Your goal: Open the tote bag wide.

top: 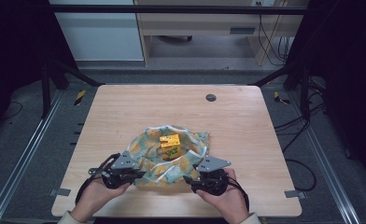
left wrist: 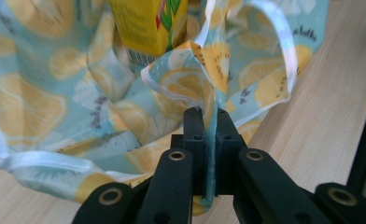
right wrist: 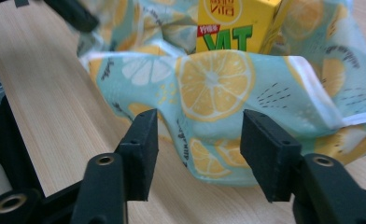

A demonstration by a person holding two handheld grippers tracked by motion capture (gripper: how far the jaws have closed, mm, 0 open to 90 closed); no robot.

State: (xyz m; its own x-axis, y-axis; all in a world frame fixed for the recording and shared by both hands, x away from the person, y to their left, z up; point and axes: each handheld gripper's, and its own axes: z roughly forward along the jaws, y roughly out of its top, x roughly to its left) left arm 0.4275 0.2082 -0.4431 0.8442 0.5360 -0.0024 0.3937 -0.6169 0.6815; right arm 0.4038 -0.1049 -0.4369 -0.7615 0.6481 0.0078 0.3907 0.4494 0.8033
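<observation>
A light blue cloth (top: 149,148) printed with lemon slices lies bunched on the table around a yellow drink carton (top: 170,146). My left gripper (top: 139,174) sits at the cloth's near left edge, shut on a fold of the cloth (left wrist: 210,100). The carton (left wrist: 146,25) stands just beyond that fold. My right gripper (top: 186,179) rests at the cloth's near right edge with its jaws open. Between and beyond its fingers (right wrist: 141,151) lies the cloth (right wrist: 218,93), with the carton (right wrist: 232,28) behind it.
The wooden table (top: 125,107) has a round grommet (top: 211,97) near its far edge. Bare wood surrounds the cloth on all sides. Dark frame posts and cables stand off the table at both sides.
</observation>
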